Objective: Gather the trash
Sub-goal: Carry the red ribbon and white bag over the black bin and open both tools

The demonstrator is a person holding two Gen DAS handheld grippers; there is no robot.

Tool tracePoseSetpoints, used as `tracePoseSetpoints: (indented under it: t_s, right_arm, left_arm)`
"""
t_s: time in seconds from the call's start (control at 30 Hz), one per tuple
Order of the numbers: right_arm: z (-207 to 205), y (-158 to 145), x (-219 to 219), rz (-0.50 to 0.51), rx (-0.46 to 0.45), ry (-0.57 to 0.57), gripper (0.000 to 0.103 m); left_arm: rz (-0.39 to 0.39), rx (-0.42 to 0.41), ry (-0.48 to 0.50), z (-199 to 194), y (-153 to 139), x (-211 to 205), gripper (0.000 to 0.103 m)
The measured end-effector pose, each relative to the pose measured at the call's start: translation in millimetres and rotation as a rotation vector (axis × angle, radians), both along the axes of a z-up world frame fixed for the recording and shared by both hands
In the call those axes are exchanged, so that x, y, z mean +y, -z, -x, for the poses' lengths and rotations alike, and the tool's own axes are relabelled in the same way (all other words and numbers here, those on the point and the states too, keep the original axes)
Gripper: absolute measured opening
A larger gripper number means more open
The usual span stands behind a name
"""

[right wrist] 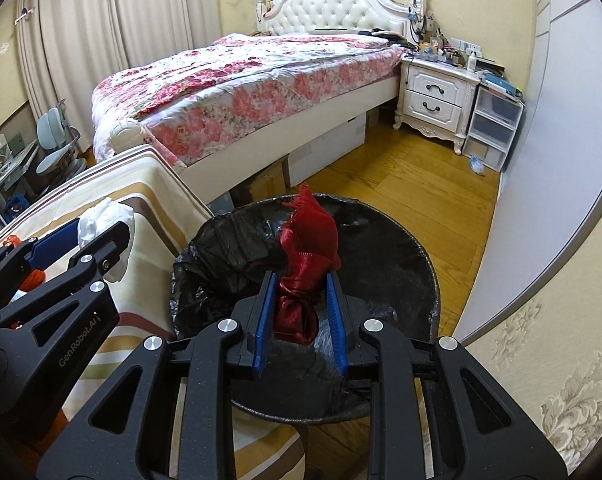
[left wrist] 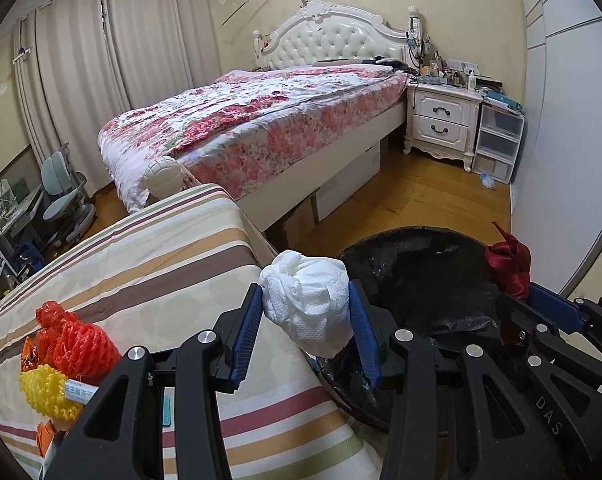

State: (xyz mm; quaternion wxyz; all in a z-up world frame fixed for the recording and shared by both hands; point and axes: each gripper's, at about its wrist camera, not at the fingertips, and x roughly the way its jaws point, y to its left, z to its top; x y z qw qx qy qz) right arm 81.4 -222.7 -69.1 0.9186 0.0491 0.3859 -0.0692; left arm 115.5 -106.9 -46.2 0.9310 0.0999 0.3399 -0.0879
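My left gripper (left wrist: 305,312) is shut on a crumpled white tissue wad (left wrist: 307,300), held at the edge of the striped cloth surface, just left of the bin. It also shows in the right wrist view (right wrist: 101,220). My right gripper (right wrist: 301,304) is shut on a dark red satin ribbon scrap (right wrist: 307,256) and holds it over the black-lined trash bin (right wrist: 405,240). The bin (left wrist: 413,268) and the ribbon (left wrist: 509,264) also show in the left wrist view.
Red and yellow foam fruit nets (left wrist: 67,356) and wrappers lie on the striped cloth (left wrist: 161,264) at the left. A floral bed (left wrist: 261,120), white nightstand (left wrist: 441,120) and plastic drawers (left wrist: 497,140) stand beyond. The wood floor (right wrist: 413,184) lies around the bin.
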Motion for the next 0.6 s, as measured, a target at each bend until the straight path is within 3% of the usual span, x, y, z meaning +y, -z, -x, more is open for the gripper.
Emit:
tracePoseSetpoints:
  t_s: [0.23, 0.3, 0.4, 0.6]
  right_arm:
    - [-9.9, 3.8, -8.1, -0.004, 0.009, 0.022, 0.028]
    - [-12.2, 4.2, -11.2, -0.005, 0.003, 0.030, 0.045]
    - [-12.3, 3.5, -13.7, 0.000, -0.004, 0.045, 0.047]
    - [-6.1, -0.7, -12.4, 0.005, -0.016, 0.053, 0.049]
  left_arm:
    - [-0.025, 0.014, 0.002, -9.8, 8.0, -11.3, 0.047]
    - [-0.030, 0.024, 0.002, -13.9, 9.4, -11.6, 0.056]
    - [-0.038, 0.017, -0.002, -13.7, 10.4, -11.7, 0.071]
    - [-0.038, 0.013, -0.013, -11.7, 6.2, -5.4, 0.076]
